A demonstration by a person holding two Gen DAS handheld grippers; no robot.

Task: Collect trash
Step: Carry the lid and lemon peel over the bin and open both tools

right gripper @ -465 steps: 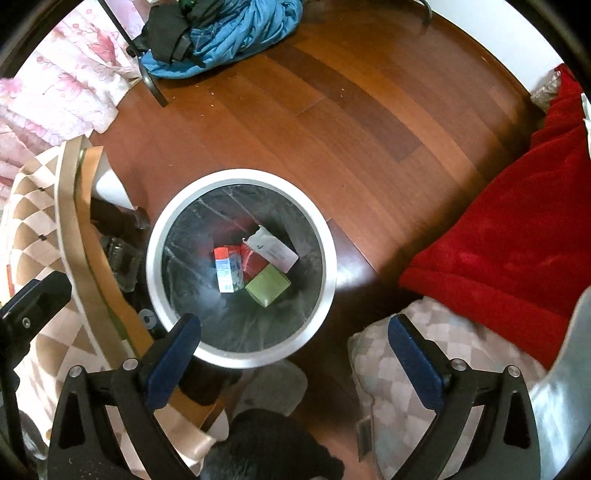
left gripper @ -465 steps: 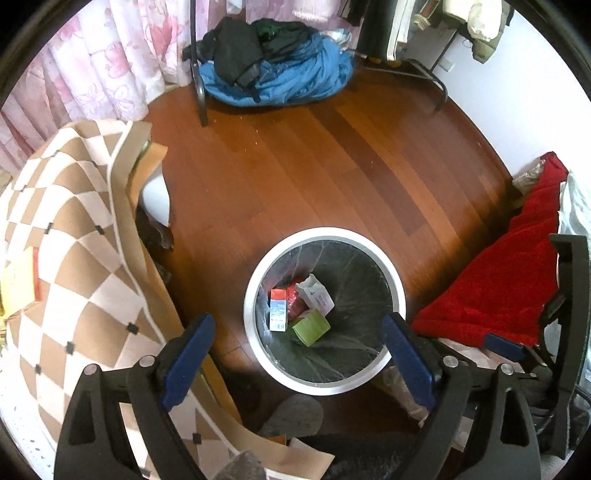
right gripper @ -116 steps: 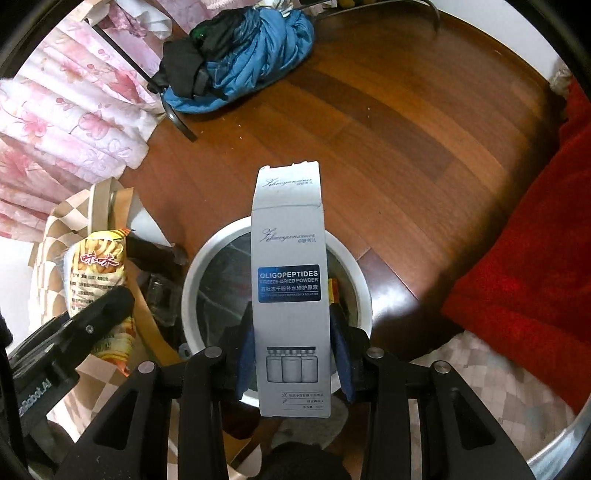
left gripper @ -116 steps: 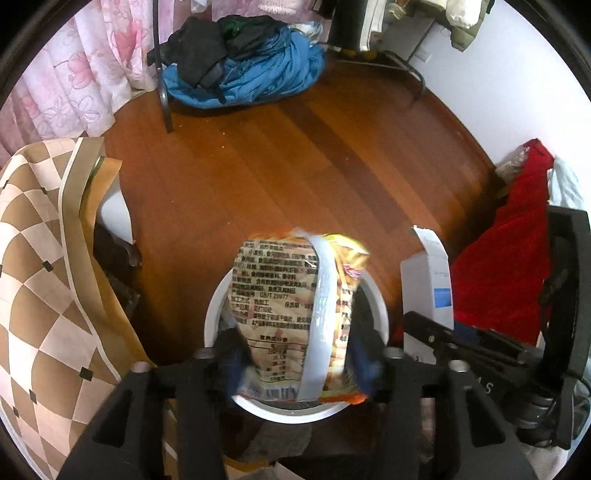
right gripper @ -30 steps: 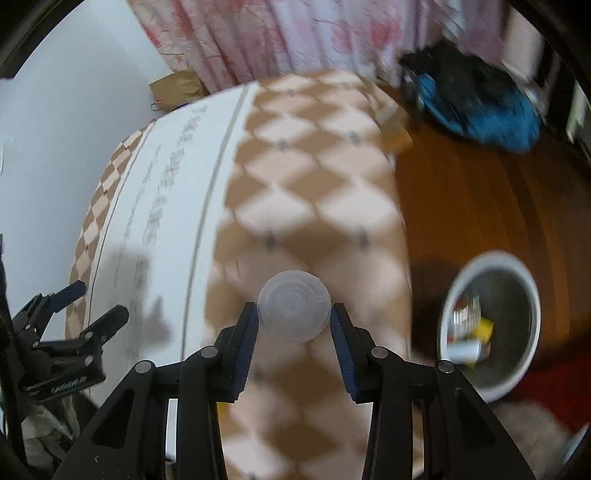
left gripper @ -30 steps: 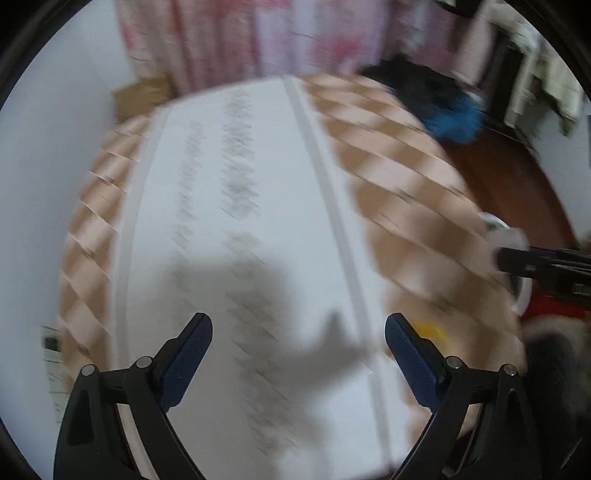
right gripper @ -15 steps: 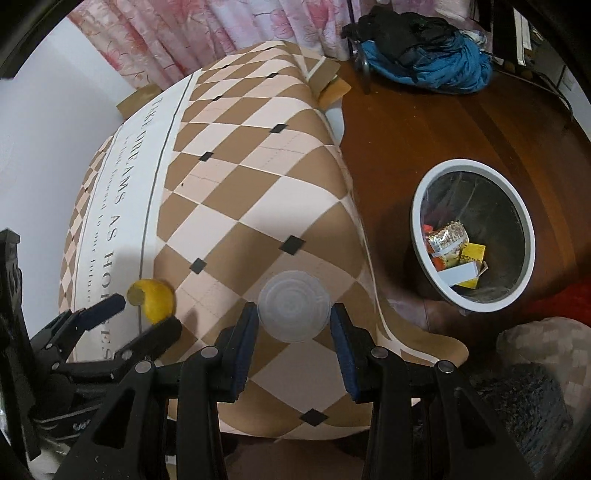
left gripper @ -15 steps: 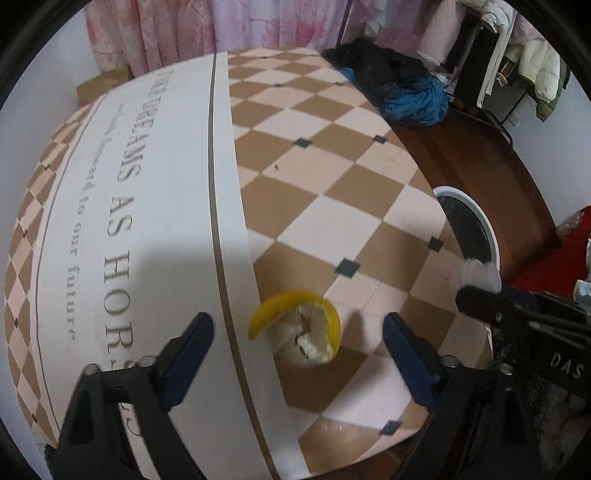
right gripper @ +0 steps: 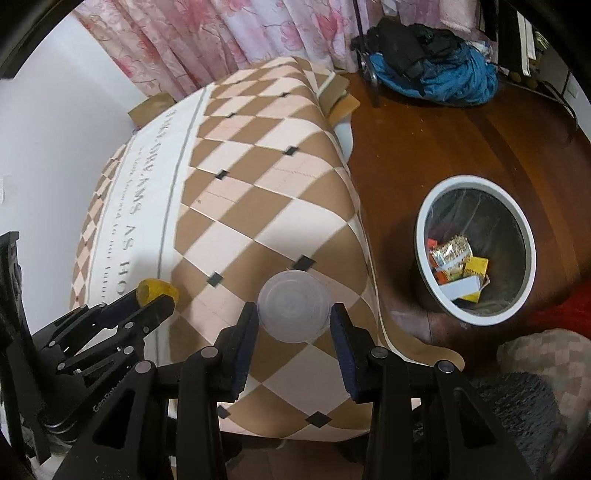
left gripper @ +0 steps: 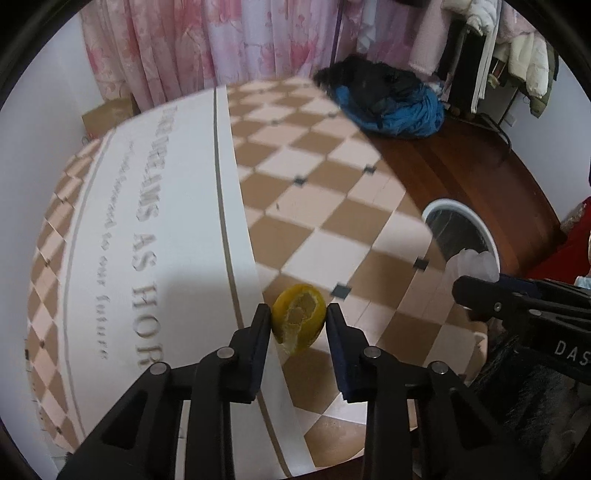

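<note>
The left tool (left gripper: 298,321) is closed on a piece of yellow citrus peel (left gripper: 299,320), its two pads pressing the peel from either side with the pale inner pith facing the camera. The peel sits above the bench (left gripper: 192,229), which is draped in a cloth with a brown-and-cream checked pattern and a white band carrying grey lettering. In the right wrist view the same left tool (right gripper: 157,295) shows at the lower left with the peel (right gripper: 155,290) pinched at its tip, over the boundary between the white band and the checks. The right tool (right gripper: 293,319) grips a clear plastic cup (right gripper: 294,305) between its blue-lined fingers (right gripper: 245,334), the round end of the cup facing the camera, held above the checked cloth near the bench's (right gripper: 258,177) edge. On the wooden floor (right gripper: 443,147) just beside the bench stands a round white-rimmed trash bin (right gripper: 476,192) lined with a clear bag; inside lie a crinkled snack wrapper (right gripper: 452,251), a yellow box and a white carton. Pink flowered curtains (right gripper: 221,33) hang behind, and a heap of blue and black clothing (right gripper: 436,70) lies on the floor beyond the bin.
</note>
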